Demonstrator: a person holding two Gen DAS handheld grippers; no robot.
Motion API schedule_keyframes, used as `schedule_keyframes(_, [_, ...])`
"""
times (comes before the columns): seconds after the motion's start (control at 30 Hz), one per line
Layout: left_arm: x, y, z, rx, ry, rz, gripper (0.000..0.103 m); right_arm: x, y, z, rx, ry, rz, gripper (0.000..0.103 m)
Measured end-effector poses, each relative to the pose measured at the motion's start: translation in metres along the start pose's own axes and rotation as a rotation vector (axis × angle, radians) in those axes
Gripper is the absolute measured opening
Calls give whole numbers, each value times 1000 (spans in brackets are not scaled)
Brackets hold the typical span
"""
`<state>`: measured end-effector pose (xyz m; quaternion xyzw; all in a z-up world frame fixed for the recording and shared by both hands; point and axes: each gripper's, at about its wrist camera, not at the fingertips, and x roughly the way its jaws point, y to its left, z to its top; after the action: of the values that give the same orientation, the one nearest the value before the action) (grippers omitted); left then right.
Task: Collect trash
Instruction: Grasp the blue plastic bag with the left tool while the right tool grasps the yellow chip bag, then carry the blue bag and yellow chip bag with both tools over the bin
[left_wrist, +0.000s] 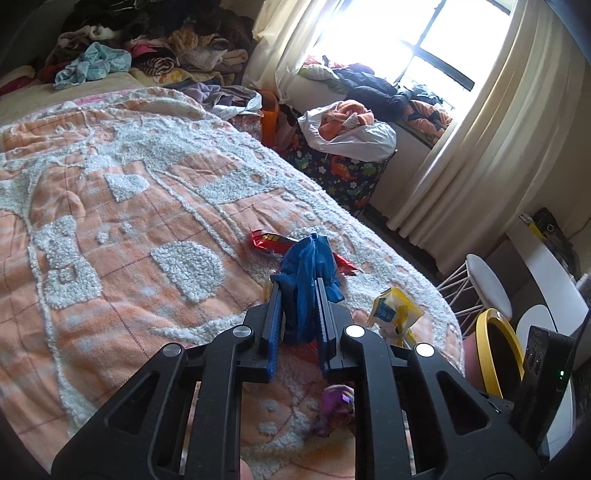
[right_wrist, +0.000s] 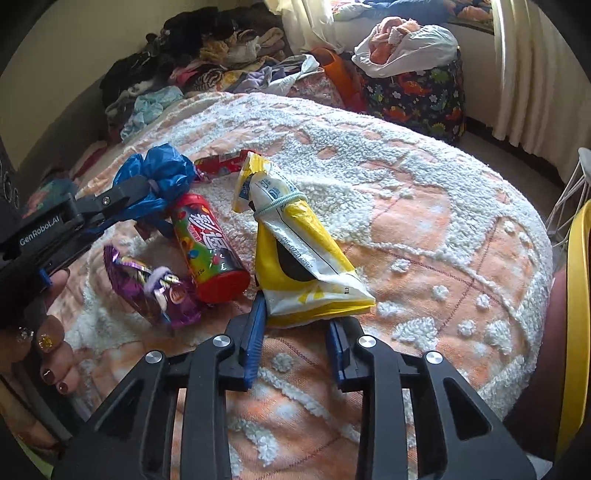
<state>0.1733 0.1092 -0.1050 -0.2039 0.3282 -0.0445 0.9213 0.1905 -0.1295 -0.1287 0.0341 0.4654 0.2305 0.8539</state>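
Near the bed's (right_wrist: 424, 206) rounded foot edge, the left hand-held gripper (left_wrist: 300, 295) is clamped on a crumpled blue bag (left_wrist: 308, 266), likely meant for the trash. The right hand-held gripper (right_wrist: 301, 323) pinches the yellow packet's (right_wrist: 295, 240) bottom edge, ready to lift it.

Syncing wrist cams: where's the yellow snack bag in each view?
Left wrist: yellow snack bag lower right of centre, upright on the blanket, right of the left tool, which is shut on the blue plastic bag.
Right wrist: centre, its bottom edge in the right tool.
Shared landmark: dinosaur-print bag by the curtain.
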Motion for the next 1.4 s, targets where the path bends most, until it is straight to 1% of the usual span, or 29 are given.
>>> schedule_keyframes(0.1, [-6,1,0,-30,-11,-32,10,-8,-8,-2,29,-12,25,25])
schedule_keyframes(0.3, [-18,2,4,-54,-36,-49,10,-26,-12,-3,51,-45,58,24])
schedule_keyframes(0.73, [-56,-16,23,-29,-117,-68,9,-62,-13,-12,29,-83,93,24])
schedule_keyframes(0.9, [-63,-21,27,-35,-123,-91,9,-70,-17,-13,39,-91,108,24])
schedule_keyframes(1.4, [-71,-33,27,-30,-124,-121,9,-91,-27,-9,54,-126,131,24])
